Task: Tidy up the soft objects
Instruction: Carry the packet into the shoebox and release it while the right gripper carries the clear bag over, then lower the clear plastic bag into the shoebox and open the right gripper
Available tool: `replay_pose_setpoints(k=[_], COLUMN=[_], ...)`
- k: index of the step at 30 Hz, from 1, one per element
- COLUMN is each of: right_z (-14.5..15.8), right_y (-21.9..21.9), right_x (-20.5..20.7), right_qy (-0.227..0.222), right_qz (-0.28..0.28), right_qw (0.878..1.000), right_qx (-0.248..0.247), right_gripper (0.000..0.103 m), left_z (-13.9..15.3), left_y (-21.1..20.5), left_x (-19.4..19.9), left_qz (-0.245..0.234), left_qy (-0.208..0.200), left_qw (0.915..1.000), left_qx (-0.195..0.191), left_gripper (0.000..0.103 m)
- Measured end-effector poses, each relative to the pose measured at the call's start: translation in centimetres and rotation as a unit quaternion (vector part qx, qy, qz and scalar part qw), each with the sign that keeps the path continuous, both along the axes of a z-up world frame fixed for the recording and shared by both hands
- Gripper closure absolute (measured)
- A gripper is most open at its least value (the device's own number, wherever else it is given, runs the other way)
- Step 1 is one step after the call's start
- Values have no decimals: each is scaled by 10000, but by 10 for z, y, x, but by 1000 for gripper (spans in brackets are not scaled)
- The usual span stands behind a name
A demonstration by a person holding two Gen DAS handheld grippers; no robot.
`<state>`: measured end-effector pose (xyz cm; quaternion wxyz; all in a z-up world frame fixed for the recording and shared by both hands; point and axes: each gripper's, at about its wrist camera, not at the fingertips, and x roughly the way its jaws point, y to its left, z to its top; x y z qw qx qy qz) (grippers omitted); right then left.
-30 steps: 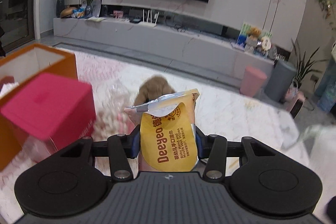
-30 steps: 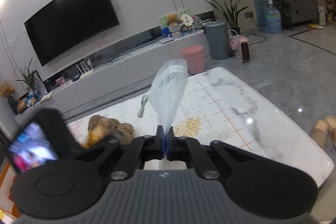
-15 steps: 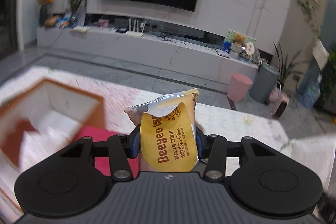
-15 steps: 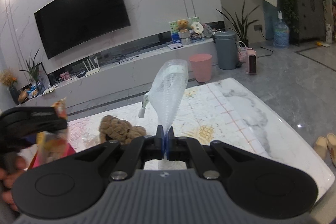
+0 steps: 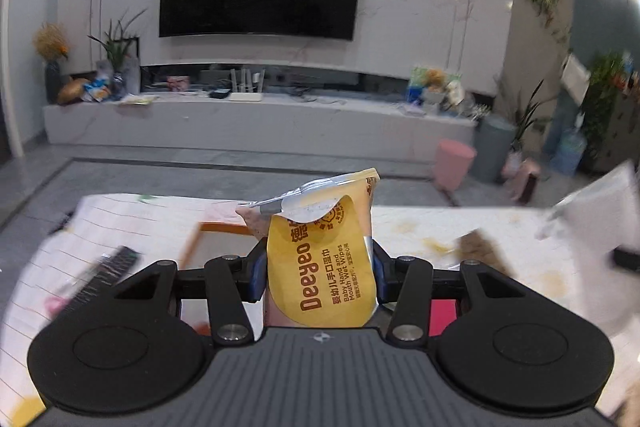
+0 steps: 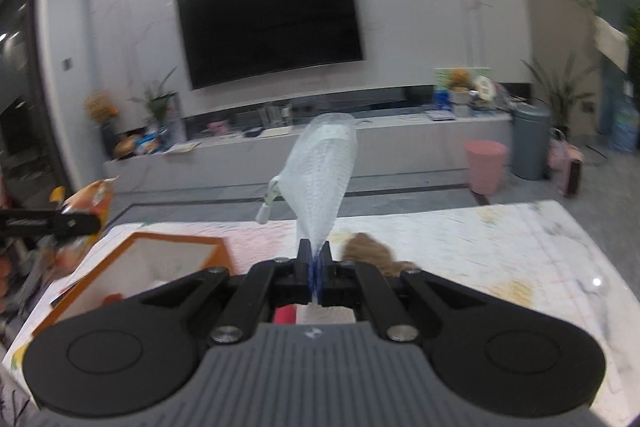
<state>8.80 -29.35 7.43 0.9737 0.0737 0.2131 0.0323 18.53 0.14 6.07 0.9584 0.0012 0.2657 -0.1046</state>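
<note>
Table (image 6: 500, 259): pale patterned cloth over marble, both hands held above it. Frames smeared, so both look to be in motion; a fast swing is the first risk, since neither load is rigid.

Orange box (image 6: 132, 267): open-topped, white inside, at the table's left side in the right wrist view; something red in its bottom. Judged the likely drop spot. The wall is thin and light; a gripper or pack clipping the rim could tip or shove it.

Wet-wipes pack (image 5: 324, 267): yellow, soft, standing upright between the left gripper's (image 5: 318, 269) pads, which are closed on its sides and clear of the table. Its resealable flap is peeled up at the top. The pack could bulge and slide out under a jolt, and the loose flap could catch the box rim.

Mesh bag (image 6: 322, 183): pale netted pouch, pinched by its narrow end in the right gripper (image 6: 315, 267), jaws fully closed on it; the rest fans upward. Only a thin fold is caught; it could slip free or flop sideways.

Brown plush (image 6: 368, 251): lying on the cloth just beyond the right gripper, not yet picked up. It could get knocked aside.

Remote (image 5: 100, 279): dark, blurred, on the cloth at left; a low pass could sweep it.
</note>
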Motion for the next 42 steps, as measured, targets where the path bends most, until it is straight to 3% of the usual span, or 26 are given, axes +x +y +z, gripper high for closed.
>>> replay_pose_setpoints(k=[5, 10, 18, 22, 24, 27, 30, 35, 37, 39, 42], right_z=[4, -9, -18, -7, 0, 5, 3, -7, -12, -15, -15], right_y=[49, 96, 136, 135, 140, 156, 171, 192, 198, 207, 216], right_x=[-1, 4, 30, 45, 56, 78, 99, 125, 135, 141, 149], right_qy=[-153, -80, 364, 258, 121, 108, 276, 542, 726, 790, 776], right_qz=[182, 809, 1061, 1149, 1341, 1474, 1425, 1285, 1274, 1334, 1394], right_qw=[9992, 9952, 9917, 9926, 9907, 9880, 9877, 9853, 9834, 9796, 9749], right_qx=[-312, -541, -627, -312, -211, -448, -581, -986, -1069, -1281, -1553], right_gripper=[103, 103, 103, 103, 103, 103, 103, 103, 103, 103, 103], left_z=[-25, -56, -88, -93, -94, -92, -94, -104, -103, -99, -95], left_y=[13, 8, 21, 20, 23, 28, 28, 35, 38, 37, 31], left_x=[39, 69, 89, 94, 97, 100, 104, 114, 113, 104, 93], left_qz=[-188, -125, 350, 195, 126, 101, 83, 219, 151, -10, -91], left_qy=[350, 710, 1193, 988, 1019, 940, 829, 1077, 1095, 805, 478], left_qw=[9977, 9909, 9873, 9872, 9877, 9906, 9911, 9911, 9922, 9954, 9960], left_qx=[548, 1135, 989, 1236, 1180, 990, 1035, 751, 576, 526, 749], left_gripper=[48, 48, 48, 48, 48, 47, 47, 44, 33, 8, 8])
